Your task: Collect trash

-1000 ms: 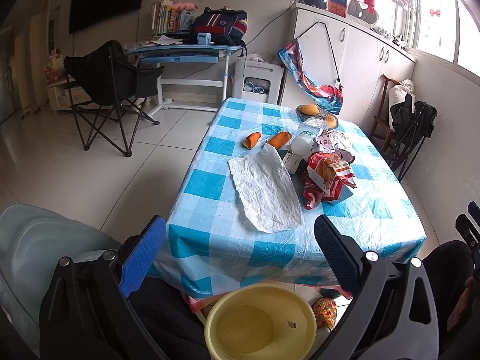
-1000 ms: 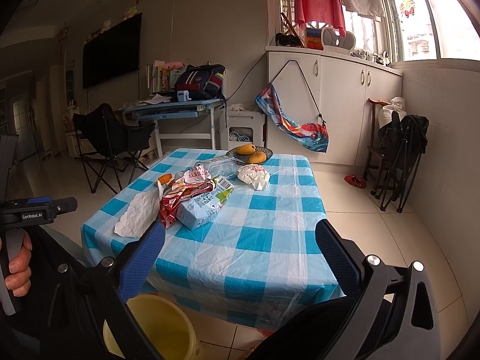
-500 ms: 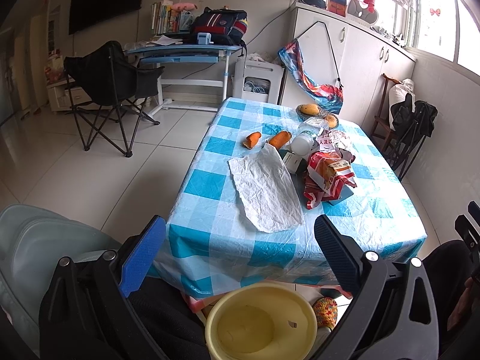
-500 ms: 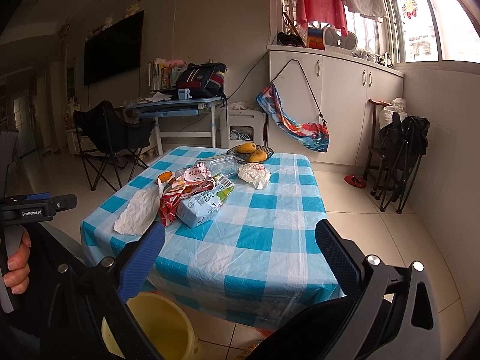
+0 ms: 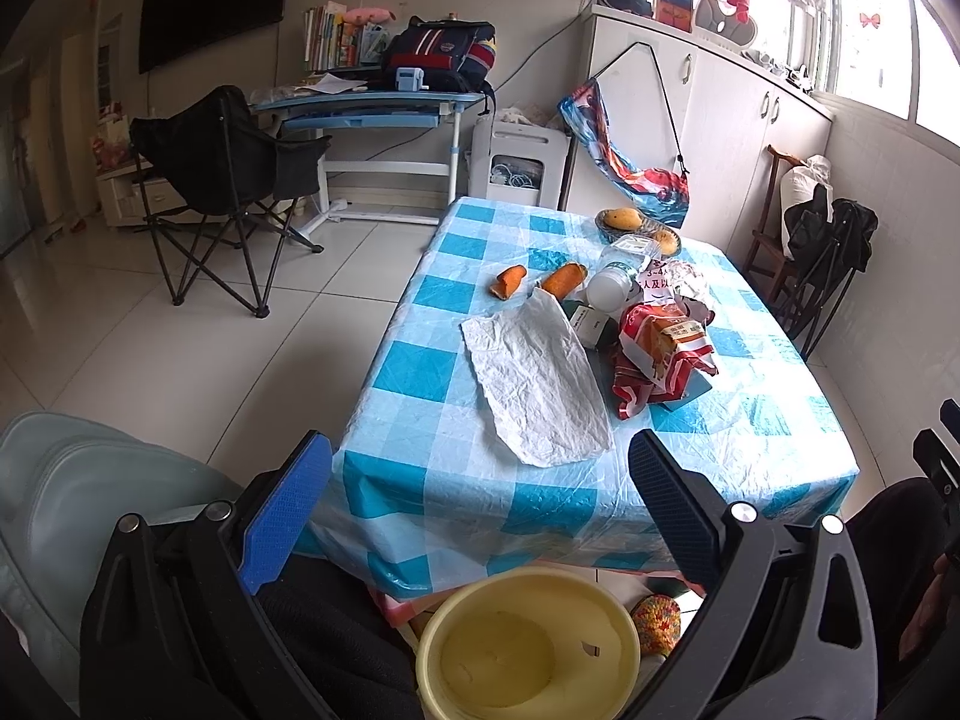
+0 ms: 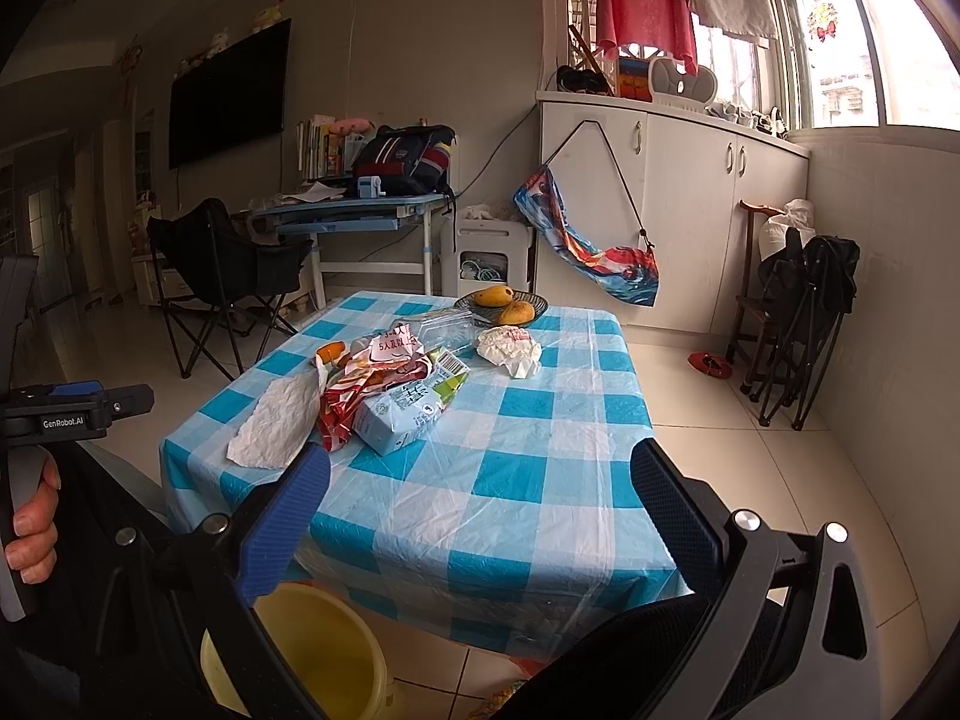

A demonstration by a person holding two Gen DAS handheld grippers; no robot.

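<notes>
A table with a blue-checked cloth point(image 5: 540, 498) carries trash: a crumpled white paper bag point(image 5: 534, 378), a red snack wrapper point(image 5: 660, 354), two orange peel pieces point(image 5: 510, 281), a clear bottle point(image 5: 612, 282). The right wrist view adds a milk carton point(image 6: 402, 414) and a balled white wrapper point(image 6: 510, 348). A yellow bucket point(image 5: 528, 642) stands on the floor below the near edge. My left gripper point(image 5: 480, 492) is open and empty above the bucket. My right gripper point(image 6: 480, 498) is open and empty before the table's near edge.
A bowl of mangoes point(image 6: 501, 305) sits at the table's far end. A black folding chair point(image 5: 222, 180) and a desk point(image 5: 366, 114) stand to the left. Folded chairs point(image 6: 804, 312) lean by the right wall. White cabinets point(image 6: 678, 204) line the back.
</notes>
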